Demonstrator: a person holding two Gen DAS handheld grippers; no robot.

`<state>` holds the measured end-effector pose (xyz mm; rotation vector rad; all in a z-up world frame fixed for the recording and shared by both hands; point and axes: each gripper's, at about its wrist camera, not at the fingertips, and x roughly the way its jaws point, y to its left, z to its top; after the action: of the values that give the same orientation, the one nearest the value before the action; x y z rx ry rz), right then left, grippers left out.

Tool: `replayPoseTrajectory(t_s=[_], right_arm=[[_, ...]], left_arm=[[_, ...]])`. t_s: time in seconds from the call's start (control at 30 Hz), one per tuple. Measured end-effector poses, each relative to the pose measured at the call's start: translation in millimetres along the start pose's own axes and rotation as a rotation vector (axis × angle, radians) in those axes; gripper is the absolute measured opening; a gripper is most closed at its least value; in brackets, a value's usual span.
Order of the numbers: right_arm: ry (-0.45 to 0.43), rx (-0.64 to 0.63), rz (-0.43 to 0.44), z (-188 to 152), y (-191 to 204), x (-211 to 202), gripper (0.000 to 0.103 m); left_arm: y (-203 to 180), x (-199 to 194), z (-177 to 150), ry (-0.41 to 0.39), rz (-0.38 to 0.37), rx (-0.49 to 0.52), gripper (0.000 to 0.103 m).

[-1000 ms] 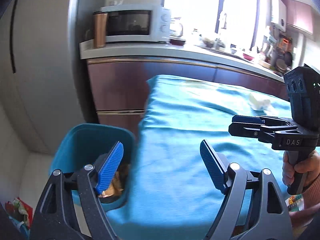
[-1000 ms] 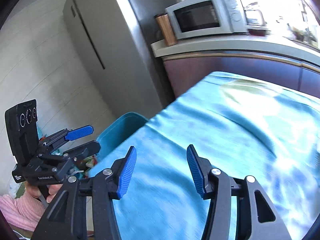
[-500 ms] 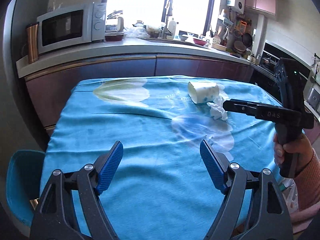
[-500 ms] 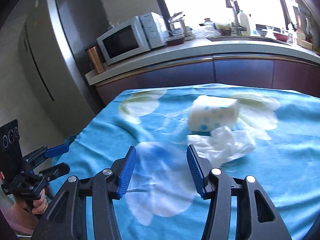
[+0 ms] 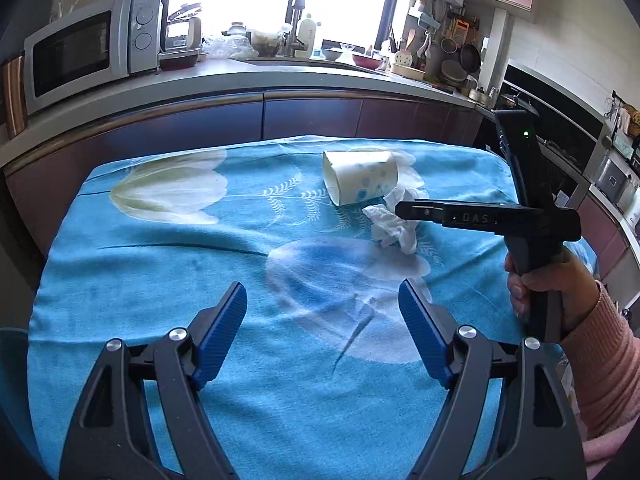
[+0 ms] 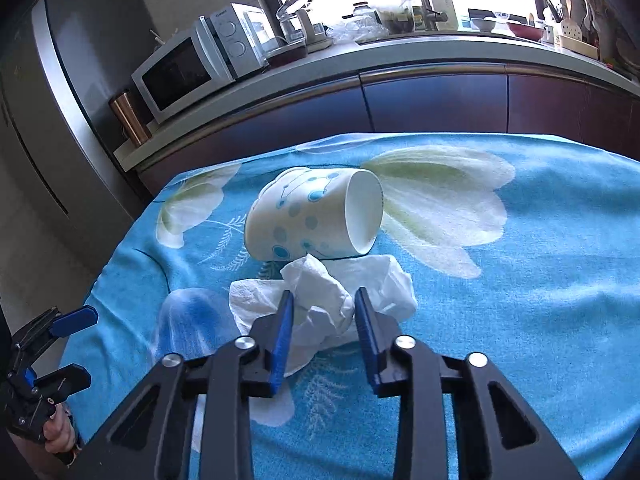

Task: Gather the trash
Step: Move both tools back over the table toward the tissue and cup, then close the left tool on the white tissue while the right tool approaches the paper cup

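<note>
A crumpled white tissue lies on the blue flowered tablecloth, just in front of a tipped paper cup with blue dots. My right gripper has its jaws on either side of the tissue, narrowed but not pressed together. In the left wrist view the tissue and cup lie at the far right, with the right gripper reaching into the tissue from the right. My left gripper is open and empty over the cloth's near middle.
A kitchen counter with a microwave and a sink runs behind the table. A fridge stands at the left. A teal bin's rim shows at the table's left edge.
Both grippers swung from the bin side toward the table's middle. The right gripper moved forward to the tissue and its jaws narrowed around it.
</note>
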<state>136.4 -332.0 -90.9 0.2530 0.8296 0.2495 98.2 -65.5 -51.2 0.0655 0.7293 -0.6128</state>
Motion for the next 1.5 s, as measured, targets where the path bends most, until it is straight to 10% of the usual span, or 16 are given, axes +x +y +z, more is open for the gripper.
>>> replayPoseTrajectory(t_s=[0.47,0.93,1.03,1.23,1.5], right_arm=[[0.021,0.008,0.369,-13.2,41.3,-19.9,0.01],[-0.095,0.069,0.125,21.6,-11.9,-24.1,0.041],[-0.104,0.101,0.102,34.7,-24.2,-13.5,0.059],[-0.071,0.105,0.106,51.7,-27.2,14.1,0.057],[-0.076,0.109,0.134,51.5,-22.6,15.8,0.022]], left_arm=[[-8.1,24.7,4.7,0.044,-0.077,-0.004,0.077],[-4.6,60.9,8.1,0.132,-0.128,-0.06,0.072],[-7.2,67.7,8.6,0.153,-0.125,-0.057,0.056],[-5.5,74.4,8.3,0.177,-0.127,-0.069,0.031],[-7.4,68.2,5.2,0.166,-0.133,-0.061,0.016]])
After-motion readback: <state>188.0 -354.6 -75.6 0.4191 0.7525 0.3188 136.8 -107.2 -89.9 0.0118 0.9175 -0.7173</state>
